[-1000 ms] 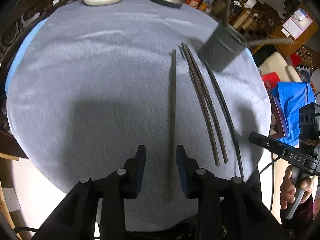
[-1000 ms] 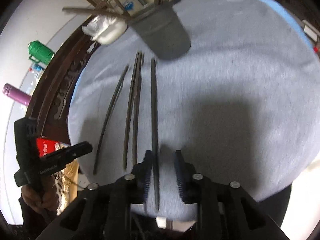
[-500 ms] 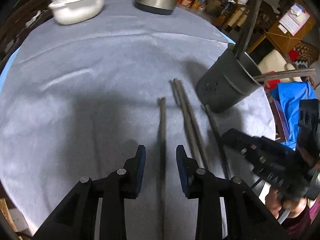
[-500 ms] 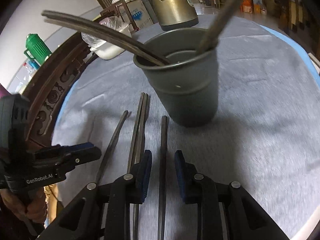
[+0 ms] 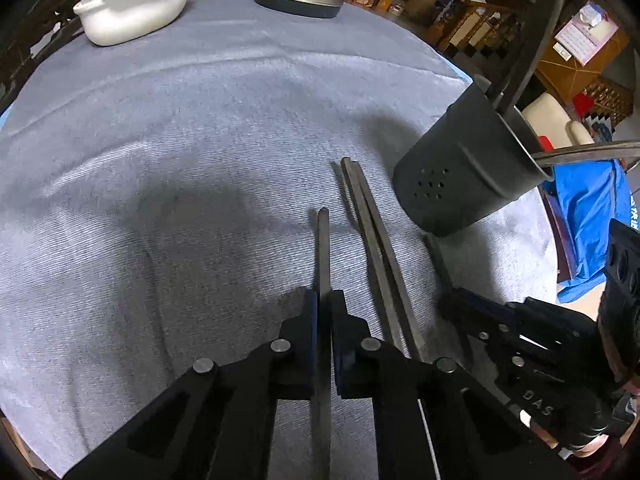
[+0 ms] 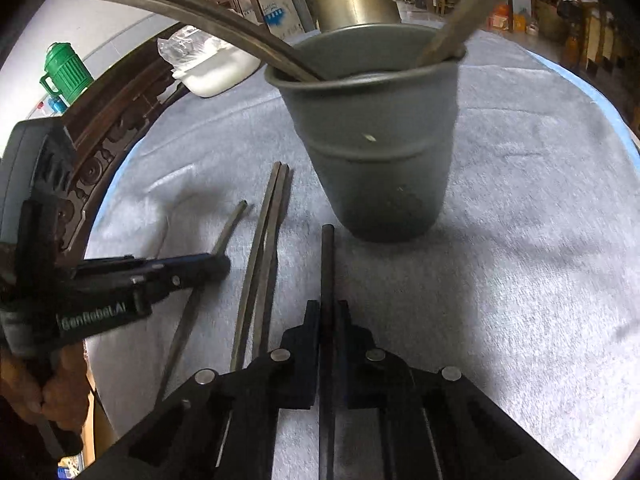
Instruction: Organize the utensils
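Left gripper (image 5: 325, 304) was clamped on the leftmost chopstick (image 5: 323, 240); right gripper (image 6: 328, 314) was clamped on the rightmost chopstick (image 6: 327, 264). Holder cup (image 6: 376, 152), just ahead of the right gripper, already held several. A pair (image 6: 266, 240) remained flat between the grippers.

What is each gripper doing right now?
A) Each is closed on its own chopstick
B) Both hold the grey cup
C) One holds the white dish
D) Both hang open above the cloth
A: the left gripper pinches the leftmost chopstick, and the right gripper pinches the one nearest the cup.
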Tool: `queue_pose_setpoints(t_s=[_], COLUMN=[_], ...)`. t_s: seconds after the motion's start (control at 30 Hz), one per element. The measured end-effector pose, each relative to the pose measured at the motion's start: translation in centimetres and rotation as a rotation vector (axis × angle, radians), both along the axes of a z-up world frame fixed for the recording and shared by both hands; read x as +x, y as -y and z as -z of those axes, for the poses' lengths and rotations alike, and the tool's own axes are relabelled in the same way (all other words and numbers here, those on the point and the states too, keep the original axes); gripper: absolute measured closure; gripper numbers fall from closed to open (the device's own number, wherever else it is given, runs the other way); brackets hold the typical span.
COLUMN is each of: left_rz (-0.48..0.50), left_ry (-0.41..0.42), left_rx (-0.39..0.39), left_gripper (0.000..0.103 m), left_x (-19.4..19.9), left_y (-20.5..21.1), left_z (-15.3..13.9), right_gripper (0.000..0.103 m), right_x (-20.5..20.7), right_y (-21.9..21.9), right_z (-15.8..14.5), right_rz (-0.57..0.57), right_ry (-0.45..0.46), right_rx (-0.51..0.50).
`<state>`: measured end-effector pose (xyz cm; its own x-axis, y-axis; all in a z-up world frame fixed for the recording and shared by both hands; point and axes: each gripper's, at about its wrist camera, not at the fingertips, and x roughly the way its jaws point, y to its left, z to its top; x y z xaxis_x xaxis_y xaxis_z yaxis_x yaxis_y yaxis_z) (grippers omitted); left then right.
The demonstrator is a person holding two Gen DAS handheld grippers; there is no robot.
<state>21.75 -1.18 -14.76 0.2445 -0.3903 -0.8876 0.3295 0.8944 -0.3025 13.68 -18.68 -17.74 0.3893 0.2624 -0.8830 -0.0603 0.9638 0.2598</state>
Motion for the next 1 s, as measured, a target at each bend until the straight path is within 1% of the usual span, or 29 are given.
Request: queue_pose_setpoints(t_s=[0.1, 0.2, 0.33, 0.37, 0.43, 0.47, 0.5, 0.6, 0.67, 0.73, 0.77, 0.8, 0.87, 0.9, 1.0], left_rz=[0.002, 0.008, -0.004, -0.007, -0.012, -0.012, -0.012, -0.016, -0.013, -0.012, -0.006, -0.002, -0.012, -0.02, -0.037], left_ry=[0.0, -0.009, -0.037, -0.041, -0.05, -0.049, -0.049, -0.049, -0.039, -0.027, -0.021, -0.016, -0.011, -0.012, 0.017], left_rx=[0.012, 0.025, 0.033, 0.036, 0.034, 0.03, 0.029, 0.035, 0.035, 0.043, 0.049, 0.055, 0.053, 0.05, 0.041], left_gripper=[0.097, 0.096, 0.096, 0.094, 0.083, 0.074, 0.072, 0.072, 0.072, 0.077, 0.088, 0.094, 0.097, 0.097, 0.097], left_x=[-0.9, -2.0, -2.2, -2.0, -1.4, -1.0, -0.8, -0.2, -0.1, 0.2, 0.3, 0.6, 0.9, 0.9, 0.7], left_y=[-0.7, -1.7, -2.4, -2.4, -2.3, -2.2, -2.3, -2.1, -1.9, -1.4, -1.2, -0.9, -0.9, -1.0, -1.0], left_z=[-0.2, -0.3, -0.6, -0.6, -0.8, -0.8, -1.0, -1.1, -1.1, -1.1, -1.0, -0.9, -0.8, -0.8, -1.5], right_gripper=[0.095, 0.095, 0.093, 0.092, 0.086, 0.082, 0.079, 0.077, 0.077, 0.081, 0.089, 0.094, 0.096, 0.096, 0.096], right_x=[-1.7, -2.4, -1.8, -1.5, -0.6, -0.3, 0.1, 0.9, 1.2, 1.2, 1.2, 1.2, 1.3, 1.3, 0.8], right_y=[0.9, 1.2, 1.4, 1.4, 1.1, 0.9, 0.6, -0.1, -0.5, -0.9, -1.0, -1.0, -0.5, -0.1, 0.6], right_z=[-0.2, -0.4, -0.4, -0.4, -0.4, -0.4, -0.4, -0.4, -0.3, -0.3, -0.4, -0.4, -0.4, -0.6, -1.7], right_rz=[-0.01, -0.017, -0.012, -0.006, -0.001, -0.006, -0.009, -0.016, -0.032, -0.043, -0.047, -0.051, -0.044, -0.036, -0.033], right_ry=[-0.015, -0.042, -0.097, -0.106, -0.117, -0.117, -0.114, -0.096, -0.071, -0.063, -0.06, -0.058, -0.063, -0.06, -0.021], right_rx=[-0.001, 0.002, 0.012, 0.014, 0.013, 0.009, -0.001, -0.034, -0.064, -0.109, -0.137, -0.151, -0.12, -0.106, -0.087])
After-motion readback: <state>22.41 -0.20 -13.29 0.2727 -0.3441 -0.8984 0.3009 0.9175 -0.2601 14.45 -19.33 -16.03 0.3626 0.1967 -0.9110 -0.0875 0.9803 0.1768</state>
